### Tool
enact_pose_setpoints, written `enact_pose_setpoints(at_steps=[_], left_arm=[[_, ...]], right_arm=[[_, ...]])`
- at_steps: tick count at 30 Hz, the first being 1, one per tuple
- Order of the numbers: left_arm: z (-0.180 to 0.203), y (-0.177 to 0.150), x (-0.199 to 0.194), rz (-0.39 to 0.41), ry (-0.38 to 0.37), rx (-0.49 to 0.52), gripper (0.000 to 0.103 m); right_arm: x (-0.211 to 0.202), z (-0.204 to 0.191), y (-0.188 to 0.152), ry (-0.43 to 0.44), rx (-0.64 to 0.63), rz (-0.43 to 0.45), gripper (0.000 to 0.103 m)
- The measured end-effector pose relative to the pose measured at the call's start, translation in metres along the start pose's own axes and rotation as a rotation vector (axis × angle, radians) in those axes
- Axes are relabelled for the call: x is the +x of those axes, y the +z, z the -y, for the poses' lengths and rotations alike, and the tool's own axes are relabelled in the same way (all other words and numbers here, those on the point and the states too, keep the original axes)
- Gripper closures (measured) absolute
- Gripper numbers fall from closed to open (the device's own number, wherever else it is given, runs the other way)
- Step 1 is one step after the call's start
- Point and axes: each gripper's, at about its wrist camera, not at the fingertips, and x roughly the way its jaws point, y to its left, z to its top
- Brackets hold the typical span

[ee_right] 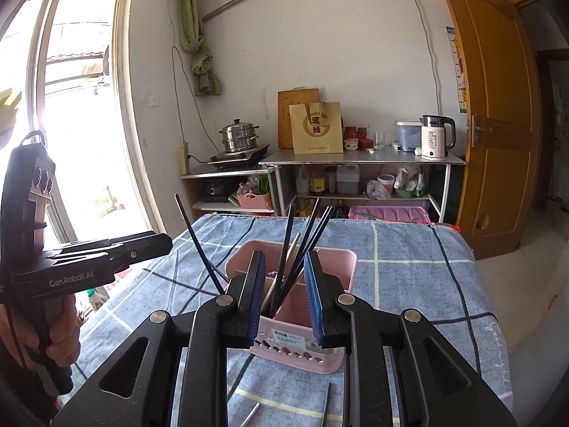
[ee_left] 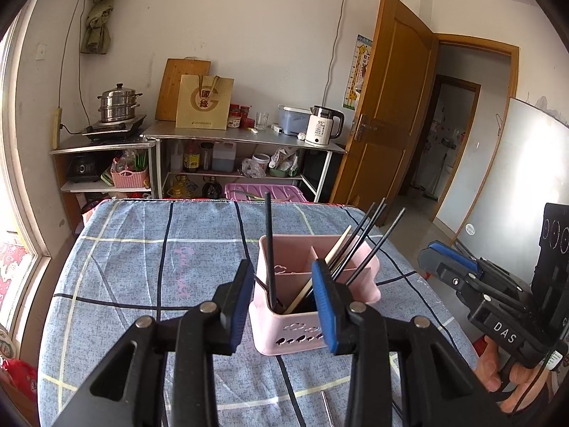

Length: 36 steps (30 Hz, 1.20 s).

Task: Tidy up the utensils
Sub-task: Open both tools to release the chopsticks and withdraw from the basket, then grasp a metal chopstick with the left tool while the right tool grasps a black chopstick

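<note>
A pink utensil basket (ee_left: 284, 334) stands on the blue checked tablecloth, with several black chopsticks (ee_left: 269, 249) and a pale wooden one (ee_left: 338, 249) upright in its near compartment. My left gripper (ee_left: 282, 304) is open and empty, its jaws either side of the basket's near end. In the right wrist view the same basket (ee_right: 338, 259) holds the chopsticks (ee_right: 284, 252). My right gripper (ee_right: 284, 300) is open and empty, just in front of the basket. Loose utensils (ee_right: 325, 405) lie on the cloth below it. The right gripper also shows at the right edge of the left wrist view (ee_left: 451, 267).
Behind the table (ee_left: 142, 249) stand steel shelves (ee_left: 245, 135) with a steamer pot (ee_left: 117, 105), a paper bag, jars and a white kettle (ee_left: 322, 126). A wooden door (ee_left: 391, 106) stands open on the right. A window (ee_right: 81, 124) is on the left.
</note>
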Motion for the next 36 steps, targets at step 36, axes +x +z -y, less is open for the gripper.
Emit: enact_pose_setpoints(at_steps=[36], left_arm=[[0.043,-0.139,-0.035,-0.107,-0.020,0.042,0.064]], right_arm=[[-0.064,-0.004,-0.109,-0.027,-0.016,-0.083,0.068]])
